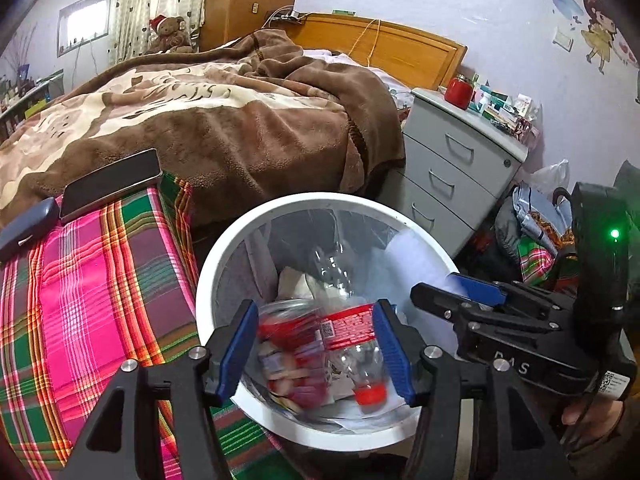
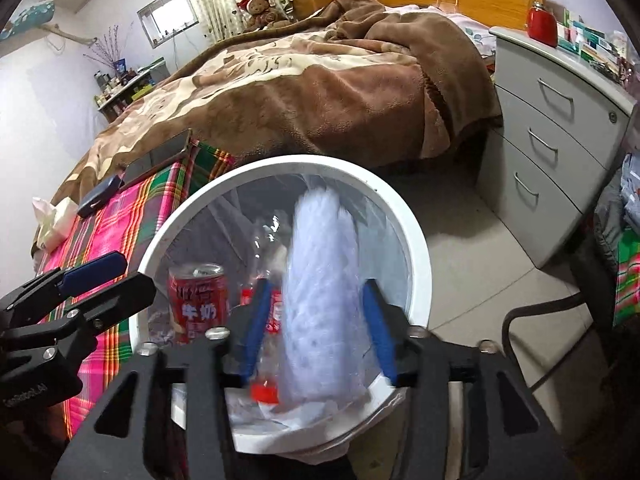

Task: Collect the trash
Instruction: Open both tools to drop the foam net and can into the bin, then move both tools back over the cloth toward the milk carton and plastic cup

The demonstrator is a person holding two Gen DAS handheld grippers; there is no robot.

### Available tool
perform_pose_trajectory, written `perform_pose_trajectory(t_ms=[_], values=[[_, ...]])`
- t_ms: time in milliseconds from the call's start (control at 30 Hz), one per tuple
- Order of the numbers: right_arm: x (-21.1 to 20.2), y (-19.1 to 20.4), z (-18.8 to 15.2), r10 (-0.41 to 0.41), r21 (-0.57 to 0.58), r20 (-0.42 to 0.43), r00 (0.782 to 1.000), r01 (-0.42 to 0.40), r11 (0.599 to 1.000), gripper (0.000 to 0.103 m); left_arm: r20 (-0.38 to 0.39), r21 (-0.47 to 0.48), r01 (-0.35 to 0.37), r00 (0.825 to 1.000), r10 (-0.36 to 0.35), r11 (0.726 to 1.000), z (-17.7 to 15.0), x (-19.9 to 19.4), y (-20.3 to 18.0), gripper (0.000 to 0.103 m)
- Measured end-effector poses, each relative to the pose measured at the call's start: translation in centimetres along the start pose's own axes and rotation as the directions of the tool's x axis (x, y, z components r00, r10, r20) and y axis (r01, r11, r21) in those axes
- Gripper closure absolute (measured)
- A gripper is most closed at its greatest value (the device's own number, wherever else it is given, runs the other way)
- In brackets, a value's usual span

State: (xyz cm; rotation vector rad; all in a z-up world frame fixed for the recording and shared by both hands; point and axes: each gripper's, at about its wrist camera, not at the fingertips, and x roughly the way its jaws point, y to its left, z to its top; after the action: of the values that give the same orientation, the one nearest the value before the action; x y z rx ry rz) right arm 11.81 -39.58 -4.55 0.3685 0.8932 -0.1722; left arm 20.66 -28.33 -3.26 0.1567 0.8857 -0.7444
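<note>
A white trash bin with a clear liner stands on the floor under both grippers. My left gripper is open over it; a blurred red drink can is between and below its blue pads, touching neither. My right gripper is also open, with a blurred white wad of paper between its fingers and a gap on each side. A clear plastic bottle with a red label and red cap lies in the bin among white scraps.
A plaid cloth left of the bin carries a phone and a dark case. Behind is a bed with a brown blanket. A grey drawer cabinet stands right, with bags beside it and a chair leg.
</note>
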Motion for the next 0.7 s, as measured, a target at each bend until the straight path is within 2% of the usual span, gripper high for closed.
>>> perform_pose_trajectory(t_ms=[700], values=[[-2.0,0.1,-0.7,0.015,0.052,0.063,0.998,-0.018,0.998,0.048,0.034,-0.029,-0.024,0.999,0.025,0.999,-1.9,-3.3,0.3,0.038]])
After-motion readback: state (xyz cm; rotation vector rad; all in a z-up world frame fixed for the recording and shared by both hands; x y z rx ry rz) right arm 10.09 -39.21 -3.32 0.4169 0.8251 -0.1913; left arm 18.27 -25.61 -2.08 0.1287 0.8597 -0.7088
